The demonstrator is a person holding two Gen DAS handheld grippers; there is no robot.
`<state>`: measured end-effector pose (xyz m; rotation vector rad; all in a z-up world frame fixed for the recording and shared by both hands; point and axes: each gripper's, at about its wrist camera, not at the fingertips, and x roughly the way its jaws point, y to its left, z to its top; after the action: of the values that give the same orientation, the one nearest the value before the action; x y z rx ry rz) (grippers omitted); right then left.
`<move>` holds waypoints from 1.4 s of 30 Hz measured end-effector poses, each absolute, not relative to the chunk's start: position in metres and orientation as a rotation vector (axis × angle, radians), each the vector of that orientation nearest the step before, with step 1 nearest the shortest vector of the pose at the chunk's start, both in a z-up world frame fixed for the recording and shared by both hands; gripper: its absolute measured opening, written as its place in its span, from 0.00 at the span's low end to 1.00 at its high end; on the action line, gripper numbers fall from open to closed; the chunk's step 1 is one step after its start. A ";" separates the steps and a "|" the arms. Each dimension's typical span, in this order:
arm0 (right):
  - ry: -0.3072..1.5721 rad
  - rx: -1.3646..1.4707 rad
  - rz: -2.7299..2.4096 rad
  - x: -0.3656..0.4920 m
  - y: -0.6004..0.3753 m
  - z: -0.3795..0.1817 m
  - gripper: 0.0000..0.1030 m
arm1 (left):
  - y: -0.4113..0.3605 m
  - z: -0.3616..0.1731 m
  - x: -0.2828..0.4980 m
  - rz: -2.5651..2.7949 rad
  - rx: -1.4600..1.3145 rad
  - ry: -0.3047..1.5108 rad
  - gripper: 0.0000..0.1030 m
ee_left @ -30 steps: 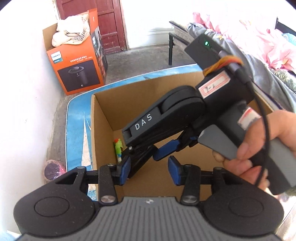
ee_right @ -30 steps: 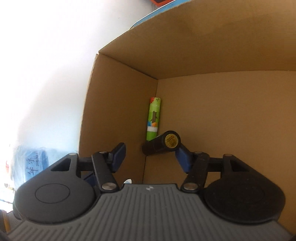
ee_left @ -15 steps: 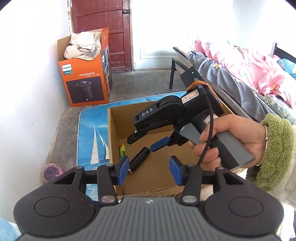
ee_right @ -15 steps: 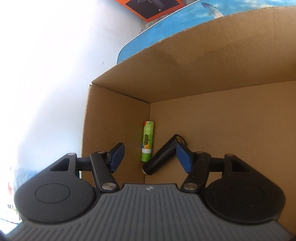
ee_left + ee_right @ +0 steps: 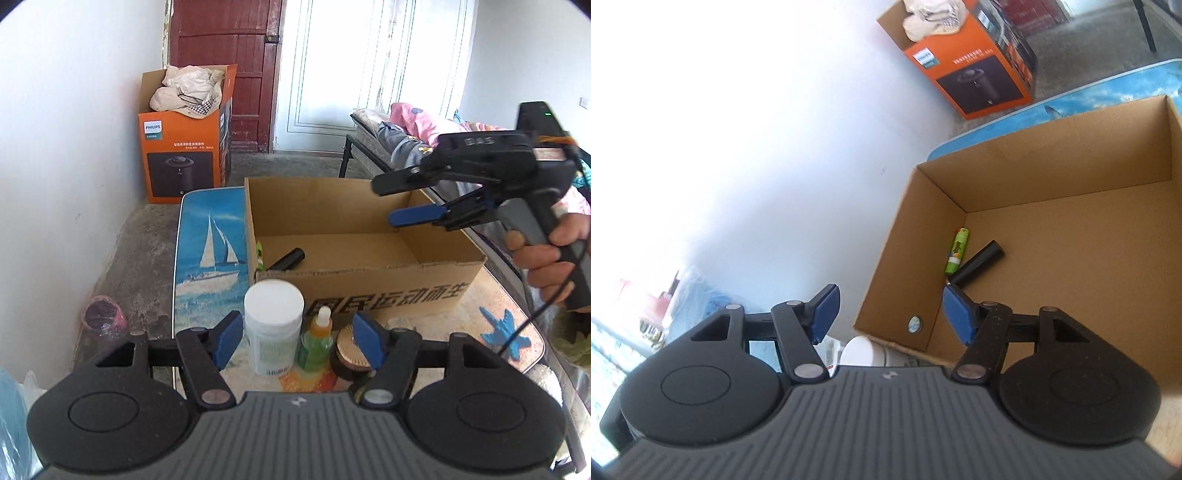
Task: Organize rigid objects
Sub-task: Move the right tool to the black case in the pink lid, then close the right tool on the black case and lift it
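Note:
An open cardboard box (image 5: pixel 369 291) stands on the table. Inside it lie a black cylinder (image 5: pixel 287 259) and a green tube (image 5: pixel 260 254); both also show in the right wrist view, the black cylinder (image 5: pixel 977 261) beside the green tube (image 5: pixel 957 249). In front of the box stand a white jar (image 5: pixel 273 325), a green dropper bottle (image 5: pixel 317 340) and a gold-lidded jar (image 5: pixel 350 352). My left gripper (image 5: pixel 297 343) is open and empty, just short of these three. My right gripper (image 5: pixel 406 199) is open and empty, held above the box's right side.
The table top (image 5: pixel 210 243) has a blue sailboat print. An orange Philips box (image 5: pixel 184 147) with cloth in it stands on the floor by the red door. A bed with pink bedding (image 5: pixel 413 129) is at the right. A white wall is at the left.
The black cylinder now lies loose in the box after leaving my right gripper. Both grippers have pulled up and back from the box. The three items in front have come into view.

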<state>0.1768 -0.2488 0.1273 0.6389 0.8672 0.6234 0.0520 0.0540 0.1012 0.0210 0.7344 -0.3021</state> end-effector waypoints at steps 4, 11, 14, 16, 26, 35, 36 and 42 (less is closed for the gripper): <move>0.795 0.623 0.630 0.117 -0.247 0.123 0.60 | 0.057 0.077 0.038 -0.299 0.010 0.770 0.65; 0.822 0.580 0.603 0.064 -0.200 0.077 0.57 | 0.037 0.033 0.023 -0.286 0.105 0.816 0.60; 0.875 0.547 0.602 0.061 -0.178 0.059 0.51 | 0.026 0.023 0.023 -0.291 0.174 0.826 0.53; 0.921 0.564 0.608 0.065 -0.166 0.046 0.45 | 0.020 0.016 0.024 -0.279 0.224 0.826 0.48; 0.972 0.475 0.541 0.077 -0.129 0.009 0.28 | 0.016 -0.005 0.038 -0.284 0.260 0.886 0.33; 0.979 0.439 0.538 0.090 -0.116 -0.005 0.26 | 0.014 -0.019 0.045 -0.295 0.276 0.906 0.31; 0.976 0.435 0.539 0.090 -0.115 -0.005 0.26 | 0.014 -0.019 0.045 -0.298 0.277 0.902 0.31; 0.946 0.417 0.580 0.087 -0.113 0.001 0.22 | 0.015 -0.019 0.046 -0.317 0.280 0.882 0.31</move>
<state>0.0873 -0.1125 0.0013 0.4173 0.9463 0.5799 0.0455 0.0149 -0.0191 0.2796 0.8816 -0.3168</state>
